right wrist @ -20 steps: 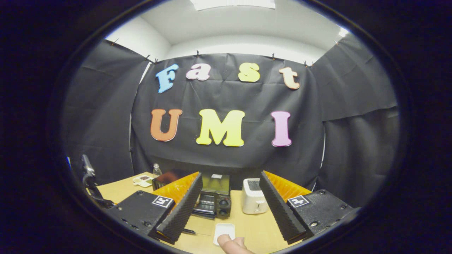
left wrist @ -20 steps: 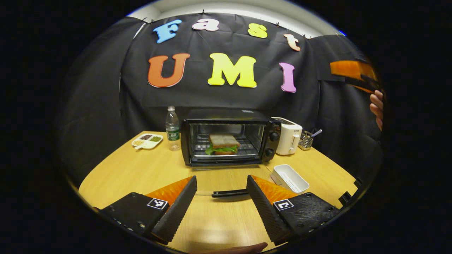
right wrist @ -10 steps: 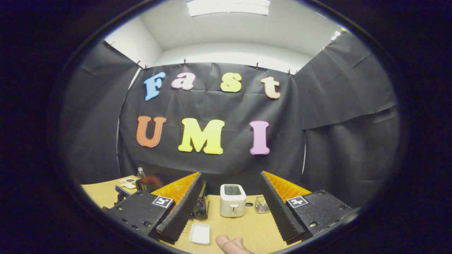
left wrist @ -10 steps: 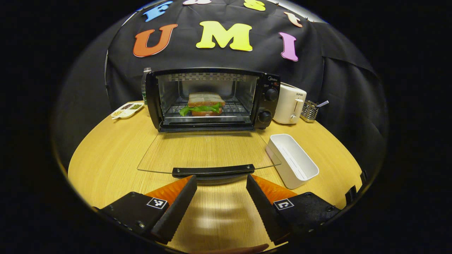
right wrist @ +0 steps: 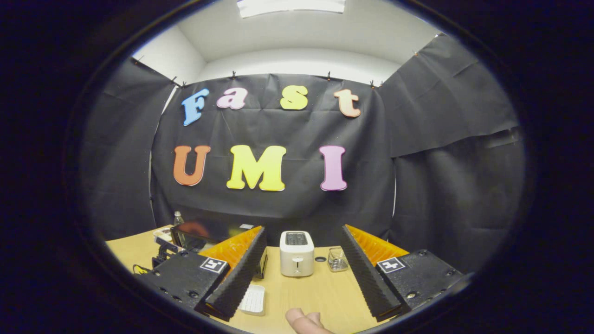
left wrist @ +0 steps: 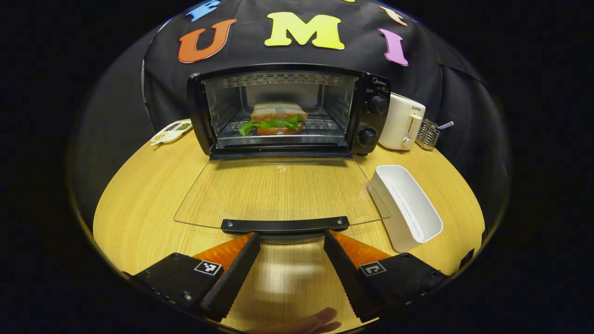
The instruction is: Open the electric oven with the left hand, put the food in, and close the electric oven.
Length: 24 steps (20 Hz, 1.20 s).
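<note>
The black electric oven [left wrist: 287,111] stands at the far edge of the round wooden worktop [left wrist: 139,195], its glass door [left wrist: 278,192] lying flat open, and the brown-bread sandwich with green lettuce [left wrist: 276,118] sits on the rack inside. Opening and loading look done; closing remains. The left tongs [left wrist: 291,246] are spread, empty, just short of the door's black handle [left wrist: 284,225]. The right gripper view adds the right tongs [right wrist: 304,264], spread and empty, raised towards the white toaster [right wrist: 297,253].
</note>
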Each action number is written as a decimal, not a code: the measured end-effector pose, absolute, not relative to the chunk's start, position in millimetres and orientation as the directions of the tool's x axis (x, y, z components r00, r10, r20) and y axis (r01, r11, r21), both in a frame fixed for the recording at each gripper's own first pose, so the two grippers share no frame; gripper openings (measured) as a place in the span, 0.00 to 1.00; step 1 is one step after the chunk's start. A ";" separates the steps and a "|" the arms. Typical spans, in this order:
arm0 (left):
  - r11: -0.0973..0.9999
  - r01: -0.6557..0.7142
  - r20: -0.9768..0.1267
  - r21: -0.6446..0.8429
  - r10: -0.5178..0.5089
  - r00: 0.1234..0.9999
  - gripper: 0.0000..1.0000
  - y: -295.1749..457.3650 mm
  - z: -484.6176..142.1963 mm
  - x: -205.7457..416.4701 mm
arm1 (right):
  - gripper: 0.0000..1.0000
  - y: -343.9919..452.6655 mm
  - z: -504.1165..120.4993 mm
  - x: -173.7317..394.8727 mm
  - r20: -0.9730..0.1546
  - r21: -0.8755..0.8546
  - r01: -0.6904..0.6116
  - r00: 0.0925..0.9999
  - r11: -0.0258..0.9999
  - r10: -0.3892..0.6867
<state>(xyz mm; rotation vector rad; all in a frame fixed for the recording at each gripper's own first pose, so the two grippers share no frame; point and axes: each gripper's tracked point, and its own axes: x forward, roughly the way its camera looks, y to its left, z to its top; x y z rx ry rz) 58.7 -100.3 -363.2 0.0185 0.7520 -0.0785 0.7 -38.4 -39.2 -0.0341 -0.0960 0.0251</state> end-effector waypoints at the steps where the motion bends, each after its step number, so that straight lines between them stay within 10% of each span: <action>1: 0.997 0.080 -0.680 0.005 -0.055 0.731 0.92 -99.7 -363.5 60.4 | 1.00 -38.6 -43.7 1.8 0.088 -0.034 -0.022 0.996 0.999 0.024; 17: 0.999 0.036 -0.476 -0.006 -0.034 0.879 0.84 -93.4 -265.8 98.8 | 1.00 -46.4 -53.8 5.1 0.081 -0.003 -0.040 0.996 0.999 0.040; 24: 0.998 0.047 -0.402 0.038 -0.028 0.915 0.97 -93.3 -240.2 119.5 | 1.00 -53.4 -57.0 4.0 0.075 -0.003 -0.019 0.997 1.000 0.020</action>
